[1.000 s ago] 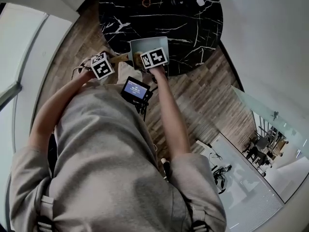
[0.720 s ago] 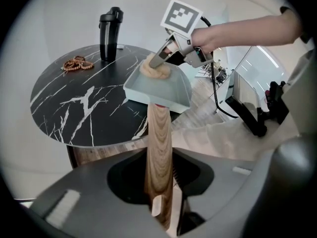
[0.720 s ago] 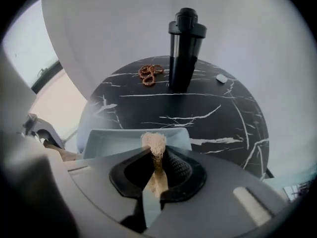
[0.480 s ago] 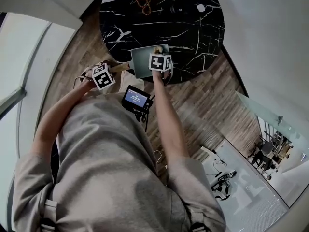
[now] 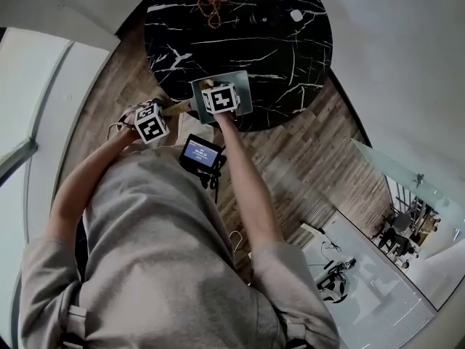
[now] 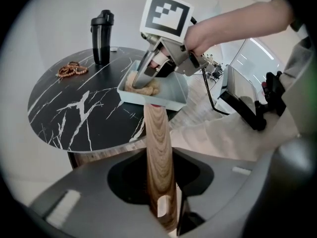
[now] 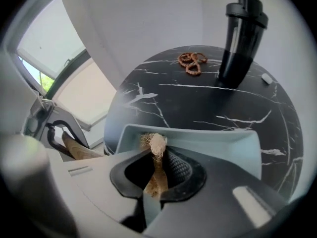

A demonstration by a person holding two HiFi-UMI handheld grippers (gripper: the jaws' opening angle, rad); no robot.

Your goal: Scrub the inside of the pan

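The pale blue pan (image 7: 208, 137) sits at the near edge of the round black marble table (image 7: 198, 103), its wooden handle (image 6: 157, 152) jutting out past that edge. The right gripper (image 7: 157, 175) has its jaws pinched on a tan fibrous scrubber (image 6: 141, 86), pressed onto the pan's floor at the corner nearest the handle. The left gripper (image 6: 159, 180), off the table's edge, has its jaws about half closed, clamped on the handle. Scrubbing looks under way; the next stroke should sweep toward the untouched far wall, with the handle grip steadying the pan. A black bottle (image 7: 242, 33) and beads (image 7: 192, 61) stand on the table's far side.
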